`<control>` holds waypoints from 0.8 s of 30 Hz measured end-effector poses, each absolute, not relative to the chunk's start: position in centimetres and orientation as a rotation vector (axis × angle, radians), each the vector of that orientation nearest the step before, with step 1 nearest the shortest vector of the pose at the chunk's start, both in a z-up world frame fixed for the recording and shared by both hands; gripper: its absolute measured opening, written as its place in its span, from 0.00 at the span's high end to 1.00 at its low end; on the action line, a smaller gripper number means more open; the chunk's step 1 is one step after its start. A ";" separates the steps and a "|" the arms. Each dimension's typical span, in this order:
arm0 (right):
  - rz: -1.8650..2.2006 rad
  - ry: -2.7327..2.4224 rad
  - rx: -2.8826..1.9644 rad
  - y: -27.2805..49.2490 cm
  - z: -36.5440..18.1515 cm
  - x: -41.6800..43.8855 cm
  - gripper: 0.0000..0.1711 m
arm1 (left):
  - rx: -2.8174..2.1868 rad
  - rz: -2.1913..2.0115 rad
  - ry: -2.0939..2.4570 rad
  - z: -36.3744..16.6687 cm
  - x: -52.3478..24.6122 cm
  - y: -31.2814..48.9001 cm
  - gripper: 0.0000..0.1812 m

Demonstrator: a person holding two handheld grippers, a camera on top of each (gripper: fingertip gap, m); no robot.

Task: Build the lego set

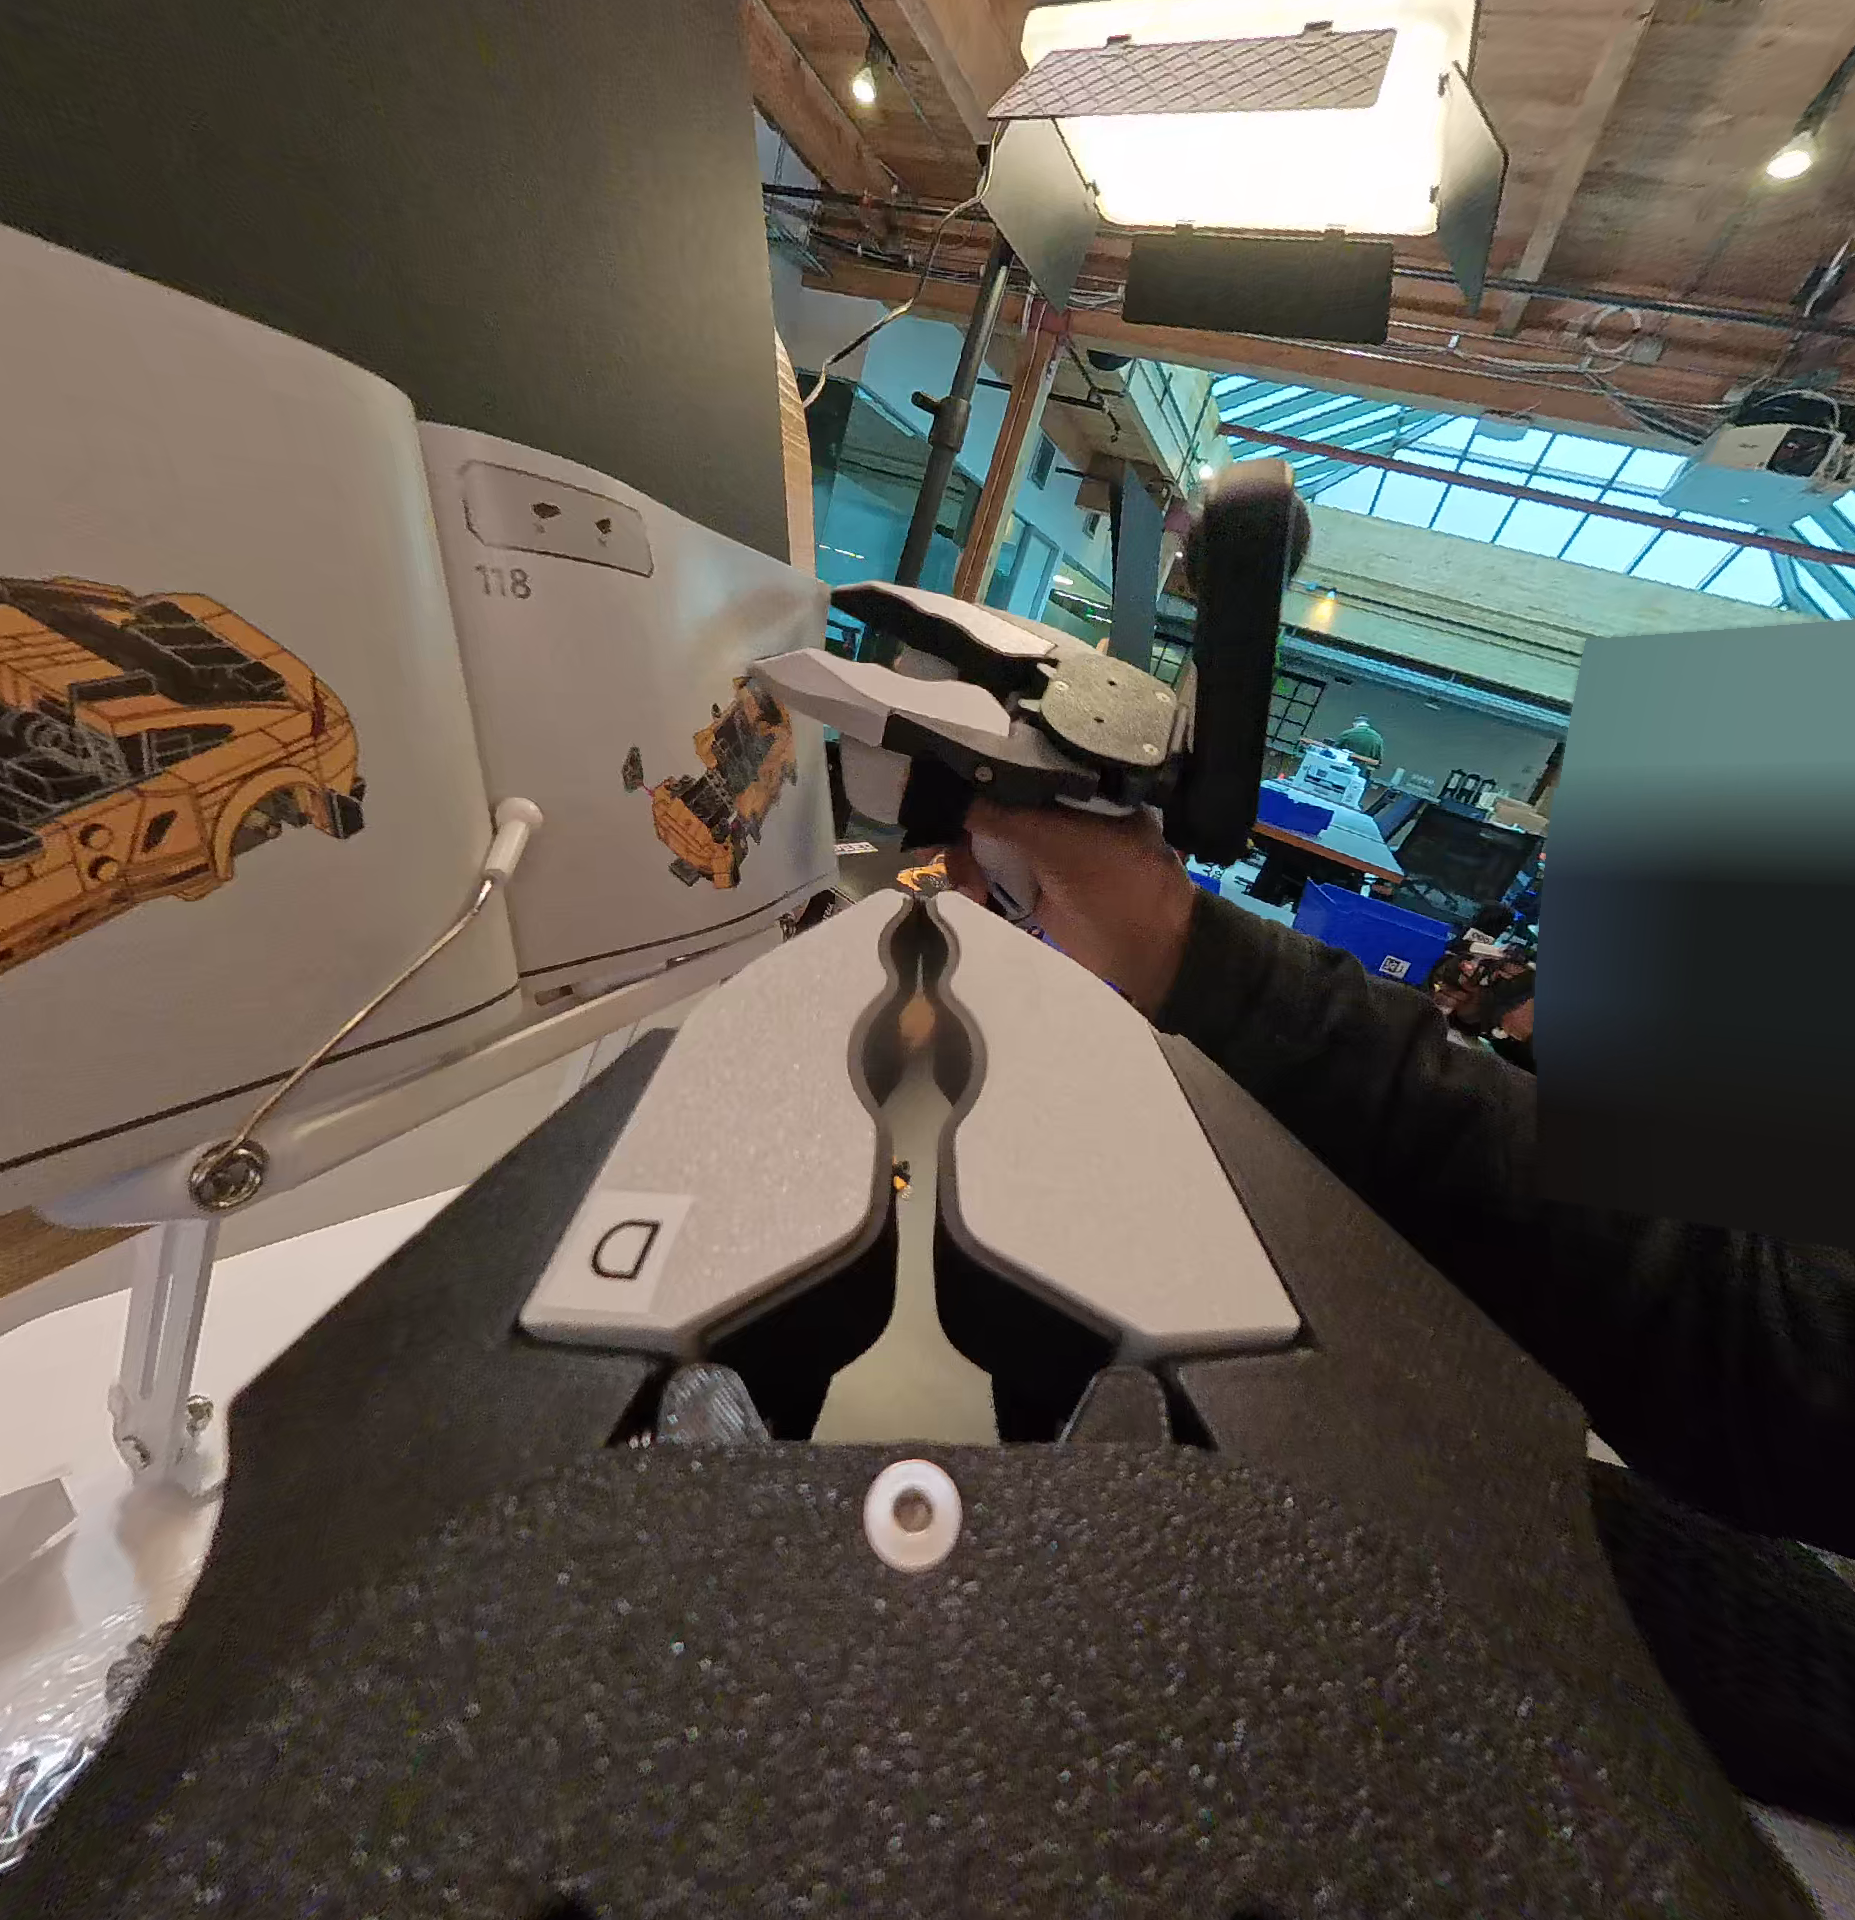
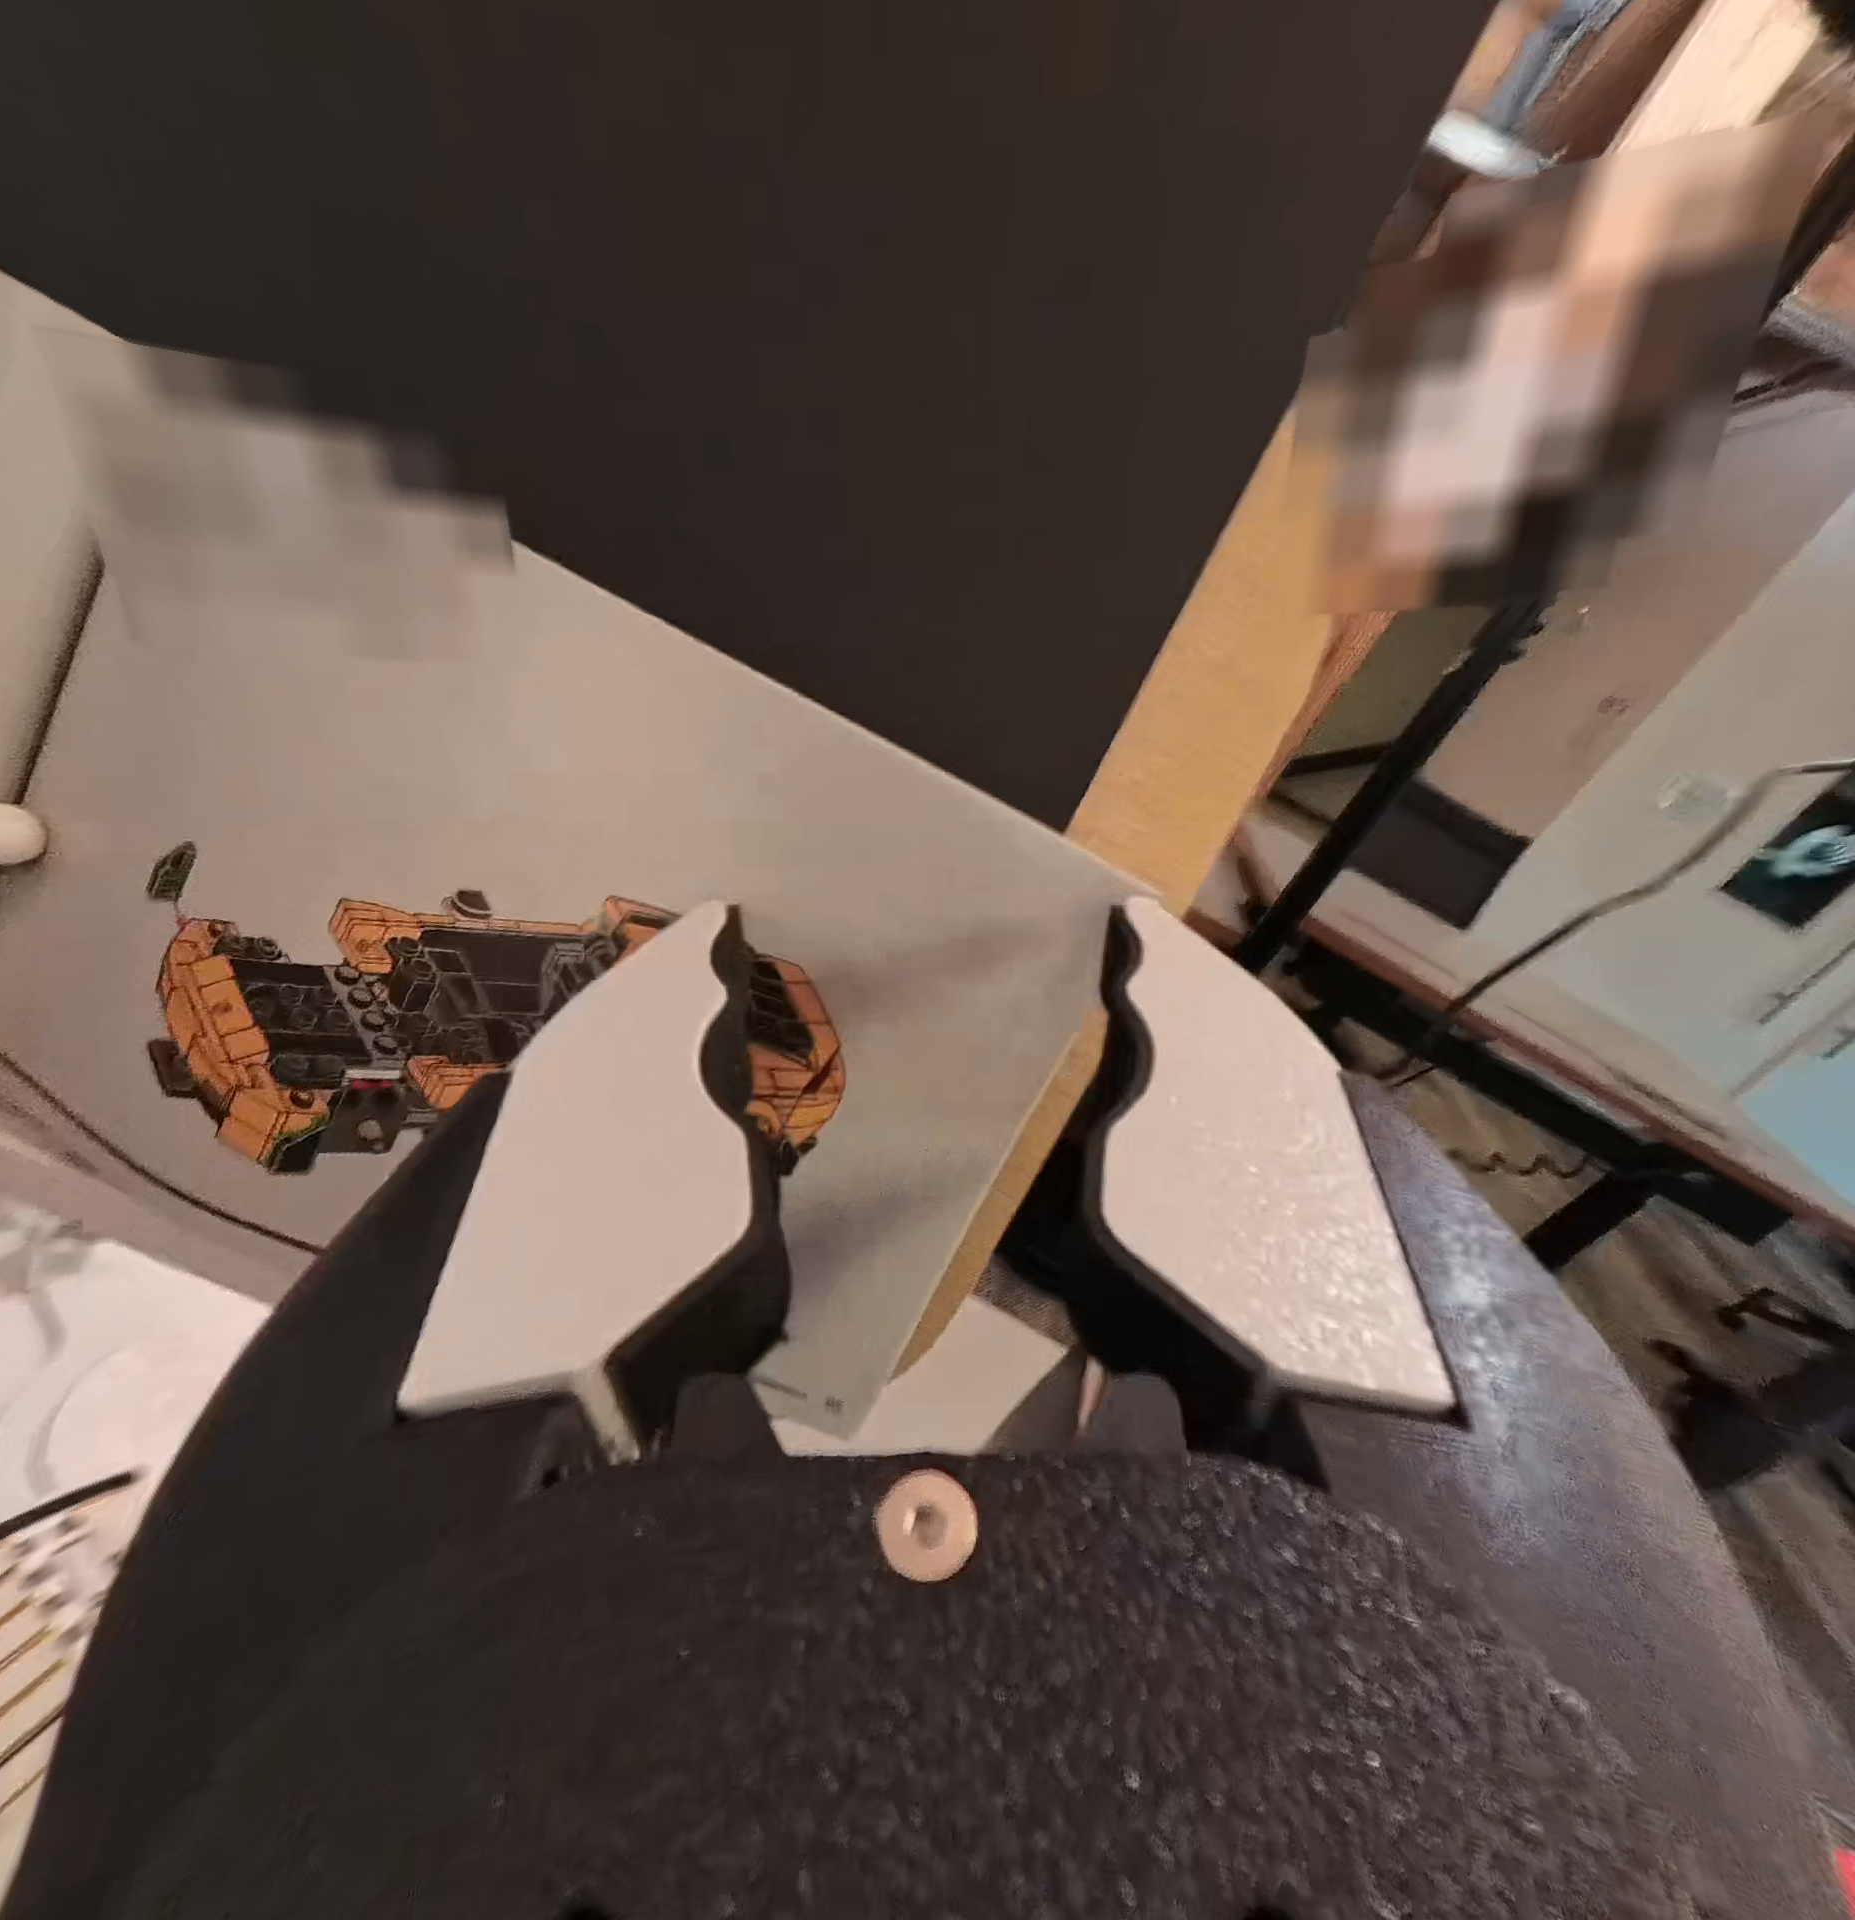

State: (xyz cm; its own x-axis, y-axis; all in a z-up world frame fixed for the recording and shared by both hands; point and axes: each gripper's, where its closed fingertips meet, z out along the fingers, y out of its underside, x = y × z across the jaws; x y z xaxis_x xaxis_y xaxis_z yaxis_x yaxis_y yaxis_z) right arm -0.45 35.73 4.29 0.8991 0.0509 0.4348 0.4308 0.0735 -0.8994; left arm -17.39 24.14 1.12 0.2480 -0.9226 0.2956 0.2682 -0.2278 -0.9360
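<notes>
The instruction booklet (image 1: pixel 227 727) stands open on a white stand, showing pictures of an orange and black car. My left gripper (image 1: pixel 918 906) is shut in front of it. A small orange and black lego piece (image 1: pixel 921 881) peeks out at its tips, and orange shows through the gaps between the fingers. My right gripper (image 2: pixel 923 935) is open, with the outer edge of the booklet's right page (image 2: pixel 902 1091) between its jaws. It also shows in the left wrist view (image 1: pixel 798 634), held by a hand (image 1: pixel 1089 883) at that page's edge.
The white book stand (image 1: pixel 164 1351) has a wire page holder (image 1: pixel 383 997) across the left page. A black panel (image 1: pixel 383 208) rises behind the booklet. A studio lamp (image 1: pixel 1235 114) hangs above. A crinkled plastic bag (image 1: pixel 29 1745) lies at the lower left on the white table.
</notes>
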 end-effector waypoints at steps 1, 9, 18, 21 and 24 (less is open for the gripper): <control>-0.250 -0.421 -1.527 36.2 3.7 -0.7 0.62 | -1.343 -1.282 0.685 1.0 -17.3 24.1 1.00; -0.240 -0.409 -1.549 36.7 2.8 0.0 0.85 | -1.340 -1.278 0.694 1.0 -17.2 24.0 1.00; -0.303 -0.387 -1.473 35.9 4.5 0.5 0.74 | -1.349 -1.279 0.700 0.6 -17.0 24.0 1.00; -0.266 -0.408 -1.529 36.7 3.9 0.3 0.65 | -1.351 -1.284 0.698 0.5 -17.0 24.1 1.00; -0.260 -0.437 -1.534 36.9 3.3 -0.2 0.72 | -1.349 -1.282 0.704 0.5 -16.9 24.0 1.00</control>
